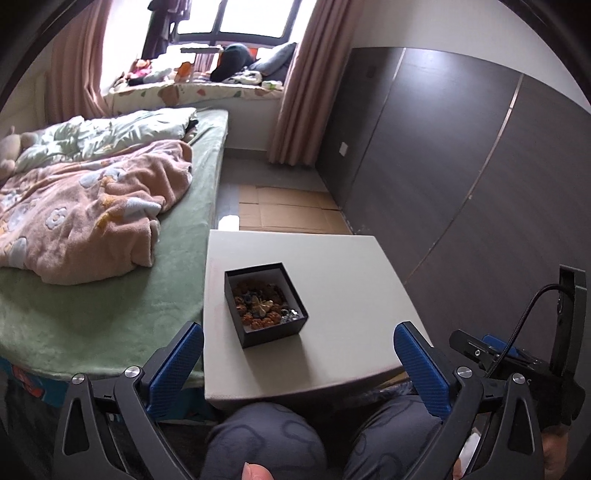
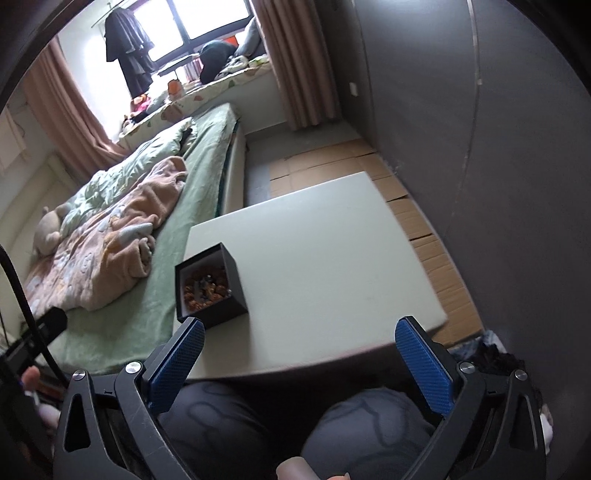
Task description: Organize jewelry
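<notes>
A: Where's everything? 
B: Table (image 1: 332, 280) bare but for the box (image 1: 265, 303) at its near left; the jewelry (image 1: 263, 303) is heaped inside.
A: The claws?
B: Left gripper (image 1: 298, 363) and right gripper (image 2: 299, 360) both gape wide, empty, short of the table.
A: What step?
B: Could be either end of the job.

Bright window (image 1: 236, 18) top centre, pink curtains (image 1: 295, 81) either side. Bed (image 1: 110, 229) left, green sheet, peach blanket (image 1: 92, 214). Grey wardrobe (image 1: 461, 166) right. Cardboard (image 1: 288, 210) on floor, centre.
</notes>
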